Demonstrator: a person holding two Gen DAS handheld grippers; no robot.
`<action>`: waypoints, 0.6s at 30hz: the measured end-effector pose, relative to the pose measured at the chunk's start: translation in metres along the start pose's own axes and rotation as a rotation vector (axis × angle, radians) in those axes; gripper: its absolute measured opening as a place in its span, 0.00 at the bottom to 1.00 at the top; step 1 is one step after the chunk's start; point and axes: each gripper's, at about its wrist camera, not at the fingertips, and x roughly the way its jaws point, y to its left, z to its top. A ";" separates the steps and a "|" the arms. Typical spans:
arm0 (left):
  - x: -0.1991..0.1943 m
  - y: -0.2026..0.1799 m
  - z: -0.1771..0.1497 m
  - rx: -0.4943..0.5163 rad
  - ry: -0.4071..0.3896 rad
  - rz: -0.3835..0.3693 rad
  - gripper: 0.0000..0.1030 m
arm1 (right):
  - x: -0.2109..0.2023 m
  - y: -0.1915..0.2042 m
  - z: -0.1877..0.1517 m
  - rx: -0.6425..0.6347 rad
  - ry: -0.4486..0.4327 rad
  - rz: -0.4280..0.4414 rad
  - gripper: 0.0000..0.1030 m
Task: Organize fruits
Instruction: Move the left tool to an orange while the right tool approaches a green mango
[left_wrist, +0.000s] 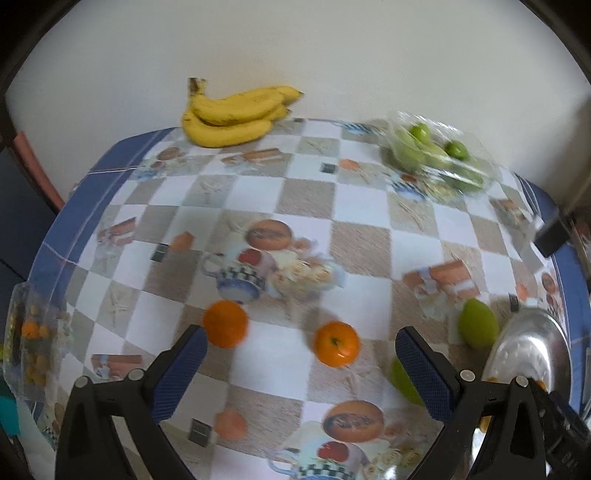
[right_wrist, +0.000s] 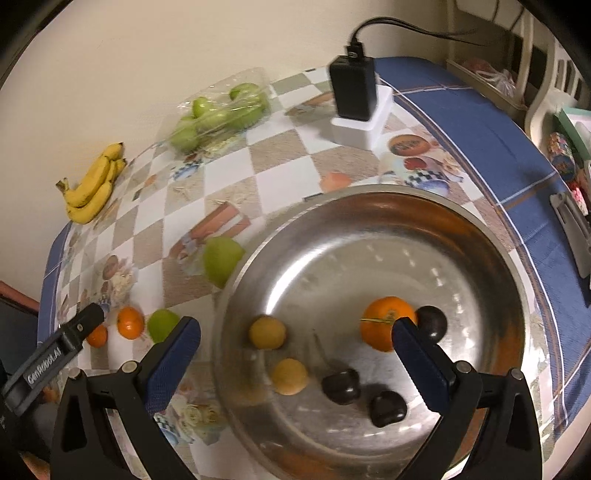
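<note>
right gripper (right_wrist: 295, 339) jaws apart, empty, over steel bowl (right_wrist: 509, 280) | bowl holds an orange (right_wrist: 384, 321), two yellow fruits (right_wrist: 266, 331), three dark fruits (right_wrist: 340, 386) | left gripper (left_wrist: 301, 347) jaws apart, empty, above two loose oranges (left_wrist: 337, 349) on table | green fruit (right_wrist: 221, 258) touches bowl rim | clear bag (right_wrist: 218, 114) holds green fruits | bananas (right_wrist: 92, 184) by wall

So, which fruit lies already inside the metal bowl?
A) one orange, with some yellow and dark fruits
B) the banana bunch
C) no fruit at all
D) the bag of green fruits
A: in the right wrist view the bowl holds an orange, two yellow fruits and three dark fruits, while the bananas and the bag lie on the table by the wall.
</note>
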 end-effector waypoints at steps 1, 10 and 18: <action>0.000 0.005 0.002 -0.008 -0.002 0.003 1.00 | 0.000 0.005 -0.001 -0.015 -0.001 0.014 1.00; 0.003 0.048 0.012 -0.067 0.002 0.009 1.00 | 0.004 0.062 -0.011 -0.155 0.002 0.076 1.00; 0.009 0.080 0.016 -0.124 0.015 0.002 1.00 | 0.016 0.103 -0.017 -0.243 0.035 0.111 1.00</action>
